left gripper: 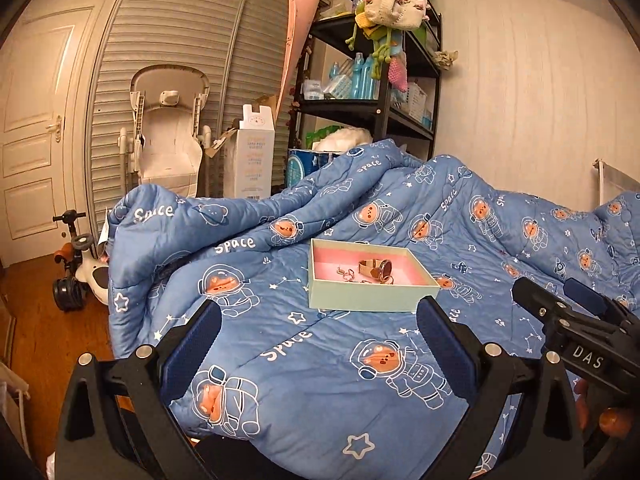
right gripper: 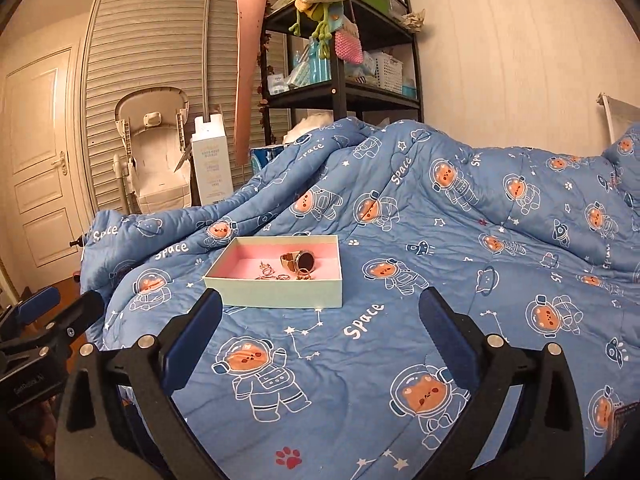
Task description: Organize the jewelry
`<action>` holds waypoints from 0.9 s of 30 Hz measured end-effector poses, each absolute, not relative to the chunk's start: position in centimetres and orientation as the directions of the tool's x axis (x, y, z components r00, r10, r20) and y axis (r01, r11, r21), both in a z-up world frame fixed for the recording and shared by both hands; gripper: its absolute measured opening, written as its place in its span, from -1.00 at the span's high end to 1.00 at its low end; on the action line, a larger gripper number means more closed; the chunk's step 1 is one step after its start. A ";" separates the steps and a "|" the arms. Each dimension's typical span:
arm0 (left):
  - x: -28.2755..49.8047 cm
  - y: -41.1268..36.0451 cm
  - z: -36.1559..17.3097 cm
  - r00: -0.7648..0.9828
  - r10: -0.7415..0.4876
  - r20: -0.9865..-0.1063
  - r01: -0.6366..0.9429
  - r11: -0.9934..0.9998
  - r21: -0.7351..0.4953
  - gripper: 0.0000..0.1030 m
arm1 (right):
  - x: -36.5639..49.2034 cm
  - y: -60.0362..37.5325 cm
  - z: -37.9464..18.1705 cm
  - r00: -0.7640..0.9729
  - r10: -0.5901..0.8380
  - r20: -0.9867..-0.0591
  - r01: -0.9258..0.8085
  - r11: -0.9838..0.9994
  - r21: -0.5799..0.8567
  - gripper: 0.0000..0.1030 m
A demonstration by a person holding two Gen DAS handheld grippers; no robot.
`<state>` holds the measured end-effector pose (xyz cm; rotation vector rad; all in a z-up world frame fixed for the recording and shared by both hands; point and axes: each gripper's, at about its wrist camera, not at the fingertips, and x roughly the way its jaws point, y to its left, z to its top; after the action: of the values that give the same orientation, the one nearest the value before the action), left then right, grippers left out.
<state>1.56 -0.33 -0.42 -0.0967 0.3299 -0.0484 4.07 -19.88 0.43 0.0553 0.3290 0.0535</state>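
Small trinkets (right gripper: 276,274) beside watch (right gripper: 299,263) too tiny to identify

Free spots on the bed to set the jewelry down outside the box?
Flat quilt lies bare between both open grippers, left and right, and the box, and to its right. Behind the box the quilt bunches into folds. Inside, the watch and small pieces crowd the front right; back left lining is bare.
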 end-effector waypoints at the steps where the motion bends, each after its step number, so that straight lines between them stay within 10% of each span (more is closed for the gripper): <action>1: 1.4 -0.5 -0.5 0.946 -0.063 -0.319 0.035 0.995 -0.093 -0.87 | 3.9 -19.7 0.4 0.945 0.063 -0.320 -0.047 0.997 0.056 -0.88; 27: 1.2 0.3 -0.9 0.945 -0.041 -0.324 0.006 0.994 -0.108 -0.87 | 3.3 -20.3 -0.1 0.950 0.021 -0.311 -0.011 0.999 0.034 -0.88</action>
<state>1.24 0.27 -0.88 -0.1061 0.3315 -0.0242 3.33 -20.30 -0.14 0.0321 0.3161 0.0165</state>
